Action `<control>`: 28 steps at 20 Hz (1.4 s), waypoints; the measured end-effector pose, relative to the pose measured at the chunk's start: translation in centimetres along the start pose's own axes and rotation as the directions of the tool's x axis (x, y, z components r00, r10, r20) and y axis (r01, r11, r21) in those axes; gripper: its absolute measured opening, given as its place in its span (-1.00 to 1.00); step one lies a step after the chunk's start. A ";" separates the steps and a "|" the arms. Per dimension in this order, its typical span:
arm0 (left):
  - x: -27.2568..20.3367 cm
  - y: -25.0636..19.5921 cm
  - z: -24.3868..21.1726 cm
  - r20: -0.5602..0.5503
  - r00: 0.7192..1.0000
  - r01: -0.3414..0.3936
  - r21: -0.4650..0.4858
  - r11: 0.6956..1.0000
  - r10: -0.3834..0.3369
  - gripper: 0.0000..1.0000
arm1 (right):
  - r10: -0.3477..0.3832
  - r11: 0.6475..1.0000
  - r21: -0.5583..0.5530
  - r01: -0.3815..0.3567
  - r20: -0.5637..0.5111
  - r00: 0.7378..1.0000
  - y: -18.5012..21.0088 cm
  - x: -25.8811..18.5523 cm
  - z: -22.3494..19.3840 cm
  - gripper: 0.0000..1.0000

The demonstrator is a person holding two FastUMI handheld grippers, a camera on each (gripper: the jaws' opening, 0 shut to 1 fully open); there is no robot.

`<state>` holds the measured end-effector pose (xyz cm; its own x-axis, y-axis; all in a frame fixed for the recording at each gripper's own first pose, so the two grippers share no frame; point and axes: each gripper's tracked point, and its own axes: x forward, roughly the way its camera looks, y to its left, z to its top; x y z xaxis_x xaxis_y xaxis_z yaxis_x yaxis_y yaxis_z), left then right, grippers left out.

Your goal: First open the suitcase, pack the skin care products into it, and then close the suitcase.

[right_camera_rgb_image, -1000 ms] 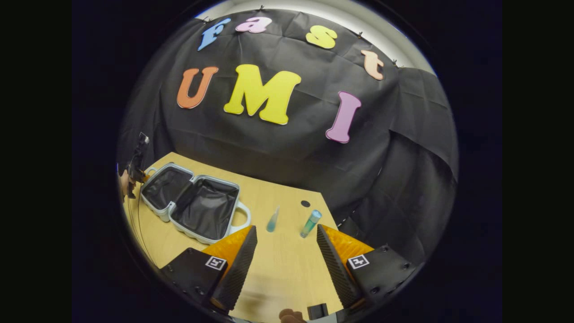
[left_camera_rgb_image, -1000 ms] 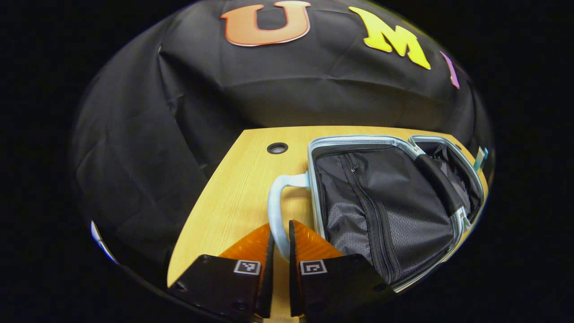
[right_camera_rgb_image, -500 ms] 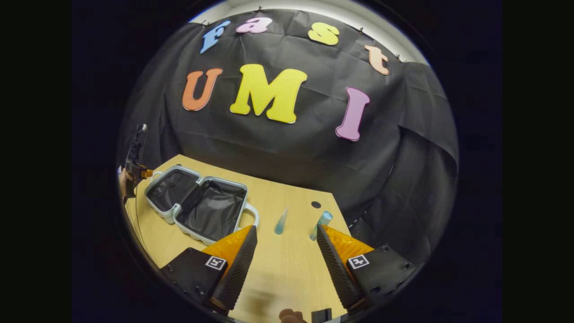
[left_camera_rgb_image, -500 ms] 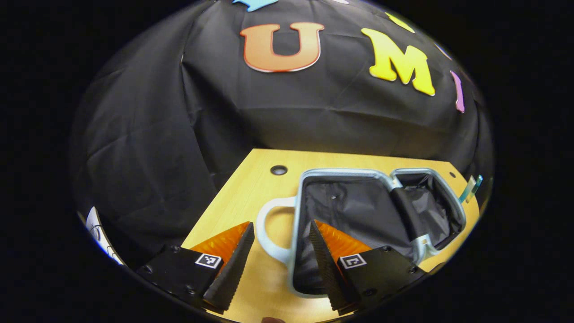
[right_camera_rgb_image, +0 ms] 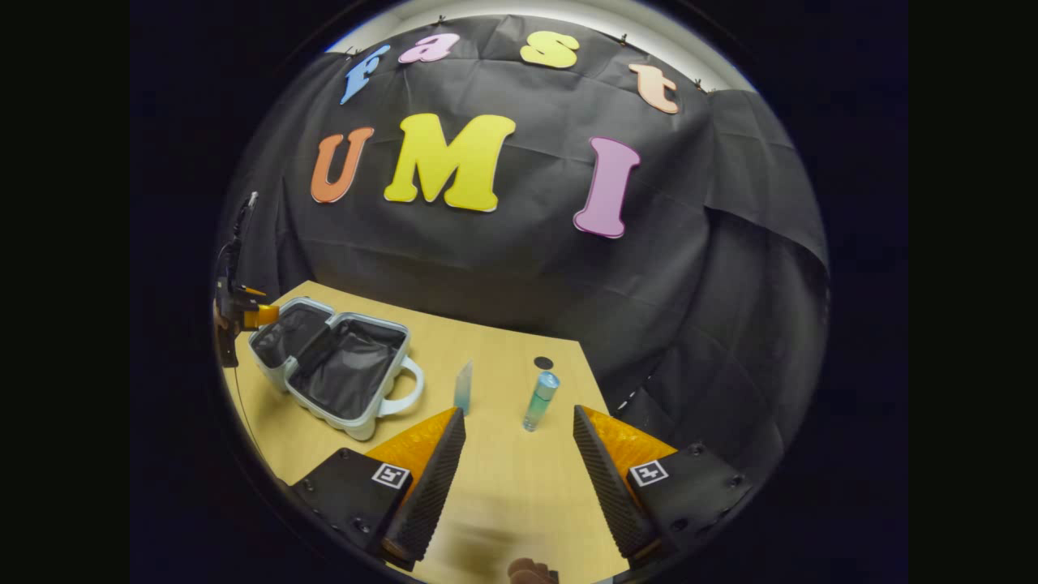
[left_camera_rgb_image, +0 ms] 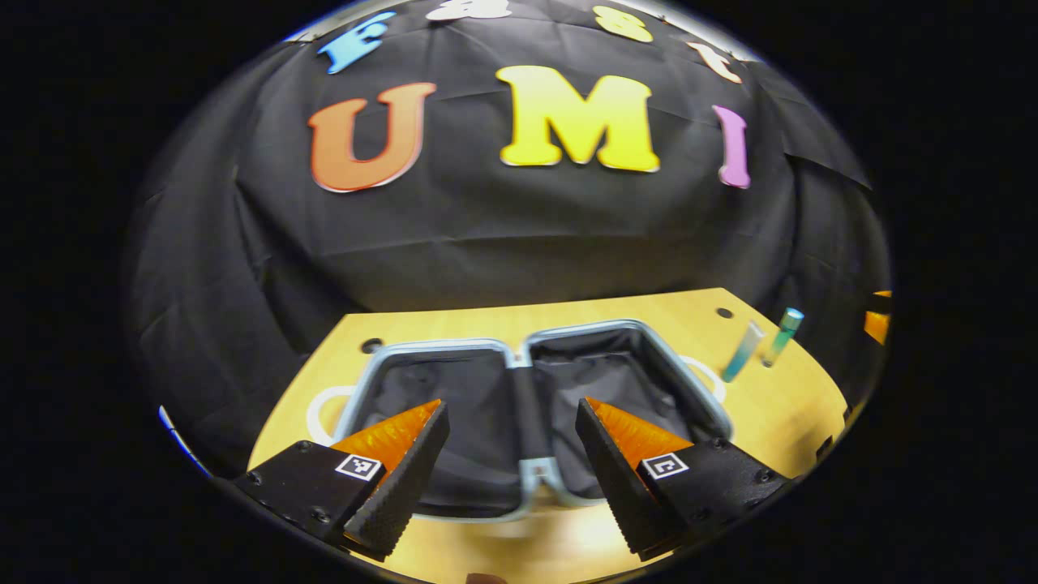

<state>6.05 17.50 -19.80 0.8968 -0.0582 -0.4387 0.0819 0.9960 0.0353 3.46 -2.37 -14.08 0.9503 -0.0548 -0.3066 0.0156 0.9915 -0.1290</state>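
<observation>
We held the left gripper (left_camera_rgb_image: 512, 454) wide apart and empty above the near edge of the suitcase (left_camera_rgb_image: 531, 405), which lay fully open on the counter (left_camera_rgb_image: 778, 405), both dark-lined halves flat, a pale handle at each outer side. To its right stood a thin clear-blue tube (left_camera_rgb_image: 743, 351) and, just beside that, a teal bottle (left_camera_rgb_image: 782, 335), both upright. In the right gripper view, our right gripper (right_camera_rgb_image: 519, 470) was also spread wide, gripping nothing, with the bottle between its fingers farther off.

No legible text — only coded square markers on gripper fingers (left_camera_rgb_image: 405, 478).
</observation>
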 end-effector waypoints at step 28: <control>21.1 -31.6 -4.3 -0.149 0.973 0.190 0.082 0.978 -0.176 0.62 | 0.066 0.998 0.007 -0.066 -0.208 0.976 -11.4 13.3 -10.5 0.59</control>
<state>20.48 -14.91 -33.99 0.7931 -0.2221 -0.5672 0.2860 0.9579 0.0247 12.70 -15.67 -26.57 0.8637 -0.0122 -0.5039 -0.0453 0.9938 -0.1017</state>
